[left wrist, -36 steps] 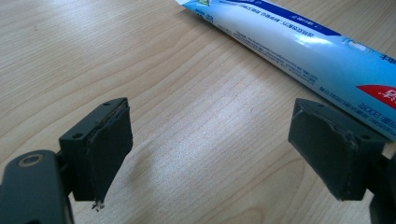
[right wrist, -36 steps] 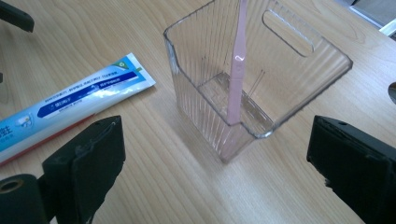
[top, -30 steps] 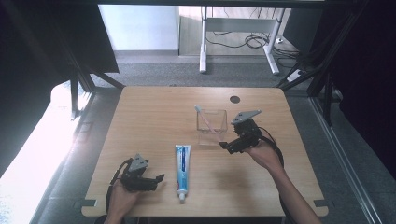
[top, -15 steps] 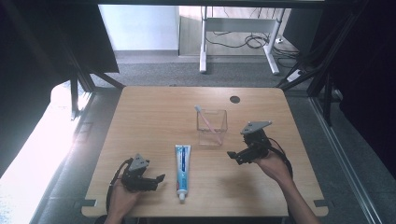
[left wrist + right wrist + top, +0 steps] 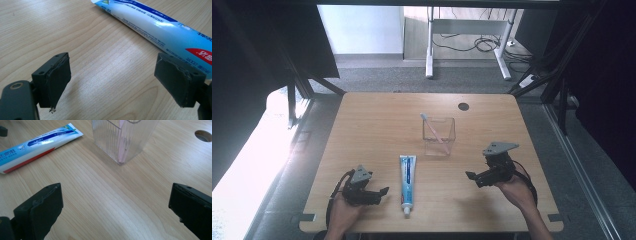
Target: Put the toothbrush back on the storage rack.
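A blue and white toothpaste tube point(image 5: 407, 183) lies flat on the wooden table point(image 5: 377, 130), cap toward the front edge. Behind it stands a clear ribbed plastic cup point(image 5: 439, 135) with a pink toothbrush point(image 5: 432, 127) leaning inside. My left gripper point(image 5: 382, 192) rests low at the front left, open and empty, with the tube point(image 5: 160, 30) just right of its jaws. My right gripper point(image 5: 470, 176) hovers at the front right, open and empty, pointing left toward the cup point(image 5: 124, 138) and the tube point(image 5: 37, 147).
A round cable hole point(image 5: 463, 106) sits near the table's far edge. Beyond the table are grey carpet, white desk legs point(image 5: 430, 45) and loose cables on the floor. Dark frame struts stand at both sides.
My right gripper has pulled back from the cup toward the front right of the table, open. The toothbrush stays in the cup. The left gripper has not moved.
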